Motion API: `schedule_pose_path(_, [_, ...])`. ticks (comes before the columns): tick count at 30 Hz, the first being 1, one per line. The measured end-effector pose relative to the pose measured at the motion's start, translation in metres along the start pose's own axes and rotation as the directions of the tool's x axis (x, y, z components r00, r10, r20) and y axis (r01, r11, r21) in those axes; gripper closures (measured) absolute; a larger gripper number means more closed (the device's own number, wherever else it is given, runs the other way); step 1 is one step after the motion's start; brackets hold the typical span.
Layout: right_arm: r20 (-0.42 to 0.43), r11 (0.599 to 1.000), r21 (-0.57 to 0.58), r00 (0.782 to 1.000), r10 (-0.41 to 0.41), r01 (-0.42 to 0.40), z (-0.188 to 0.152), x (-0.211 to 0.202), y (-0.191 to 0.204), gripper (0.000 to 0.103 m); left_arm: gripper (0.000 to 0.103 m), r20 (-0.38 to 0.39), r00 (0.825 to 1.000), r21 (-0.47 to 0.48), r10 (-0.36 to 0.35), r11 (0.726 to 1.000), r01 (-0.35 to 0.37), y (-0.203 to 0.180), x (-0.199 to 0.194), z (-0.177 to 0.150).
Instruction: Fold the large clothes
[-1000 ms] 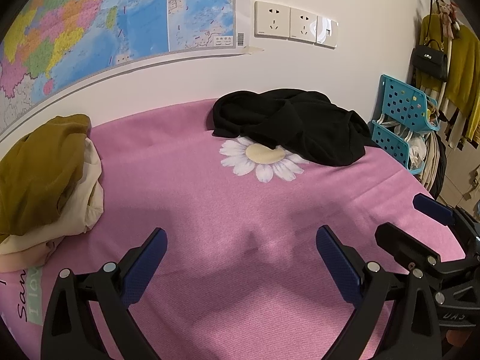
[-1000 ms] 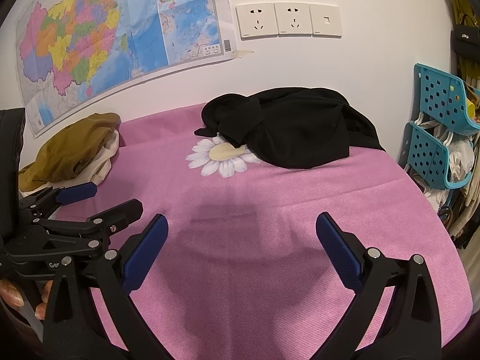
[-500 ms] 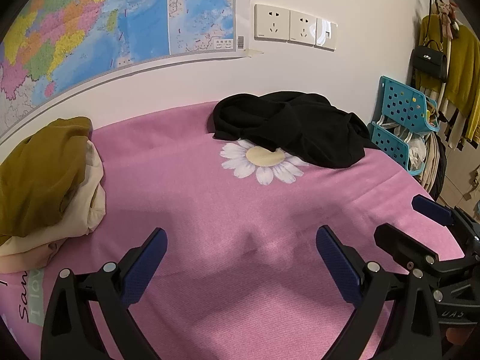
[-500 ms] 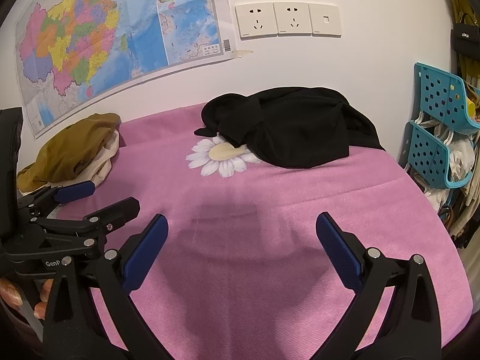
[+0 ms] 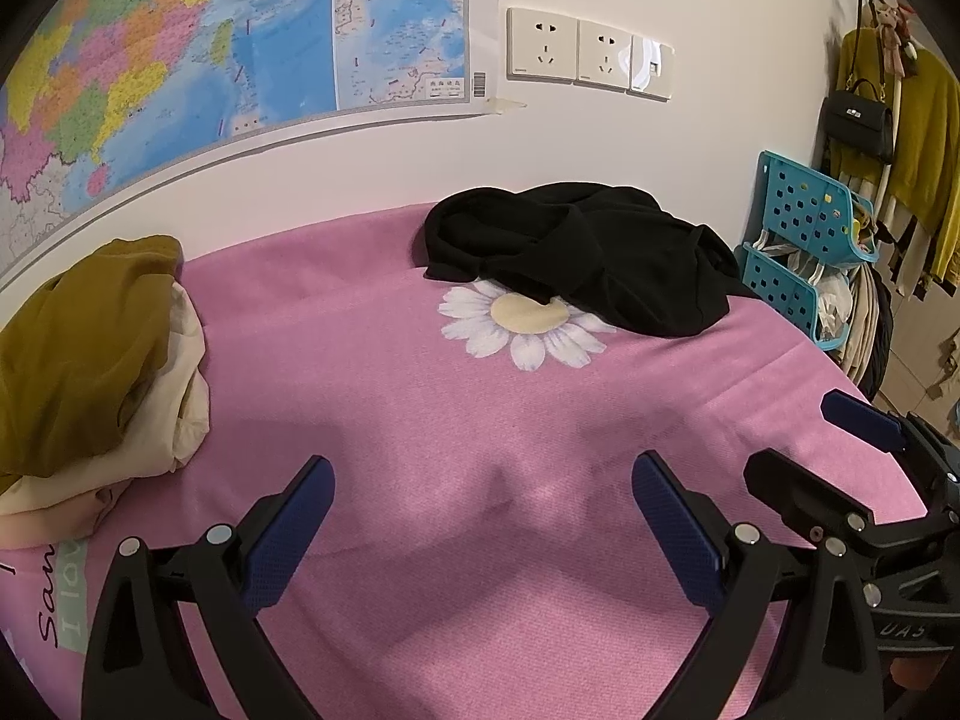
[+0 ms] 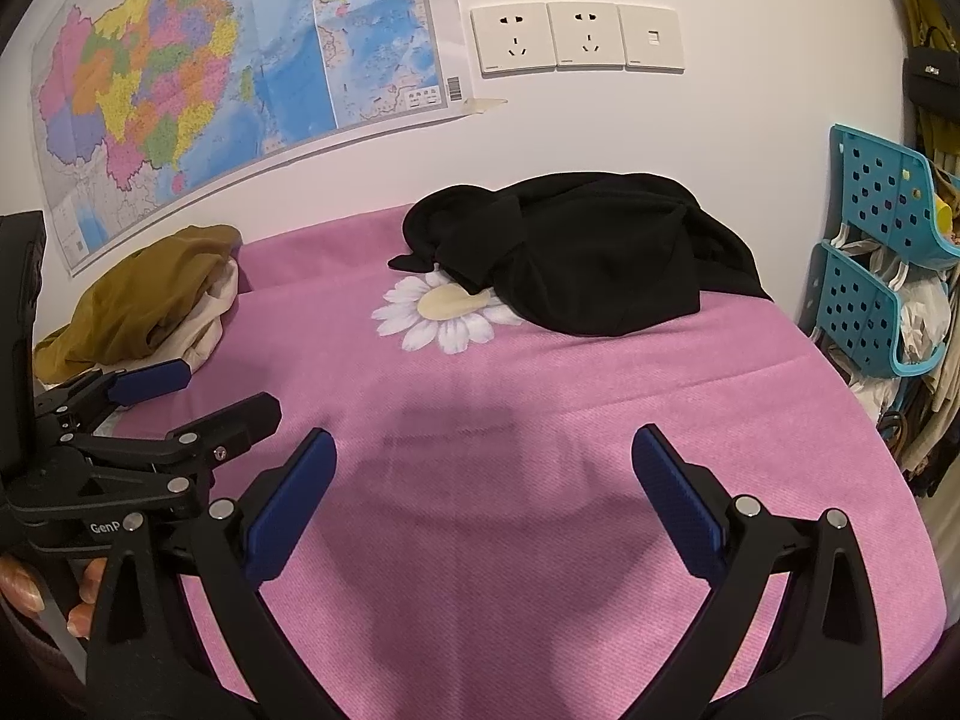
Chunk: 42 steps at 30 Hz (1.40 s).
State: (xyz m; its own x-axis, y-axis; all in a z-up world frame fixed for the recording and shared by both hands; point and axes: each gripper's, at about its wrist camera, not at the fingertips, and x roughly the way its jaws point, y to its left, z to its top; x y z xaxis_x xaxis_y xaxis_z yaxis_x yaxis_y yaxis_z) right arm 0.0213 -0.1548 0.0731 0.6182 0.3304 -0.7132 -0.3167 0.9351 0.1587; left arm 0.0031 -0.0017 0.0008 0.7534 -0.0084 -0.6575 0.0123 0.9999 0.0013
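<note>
Both sets of jaws stand wide apart and hold nothing: the left gripper (image 5: 483, 489) and the right gripper (image 6: 483, 462) hover side by side over bare pink bedspread (image 6: 540, 420). Ahead of the jaws lies a printed daisy (image 5: 525, 324). Just beyond it, and covering its far edge, the black garment (image 5: 588, 258) sits crumpled near the wall. Off to the left of the jaws rests a mustard and cream clothes pile (image 5: 90, 360).
</note>
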Motion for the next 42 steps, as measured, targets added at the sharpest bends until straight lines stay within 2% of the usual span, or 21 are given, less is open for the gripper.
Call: schedule_pose_path(42, [-0.013, 1.0, 0.008, 1.0, 0.013, -0.013, -0.0004, 0.0062, -0.0041, 0.006, 0.007, -0.03, 1.0, -0.013, -0.001, 1.0, 0.0, -0.0008, 0.009, 0.0027])
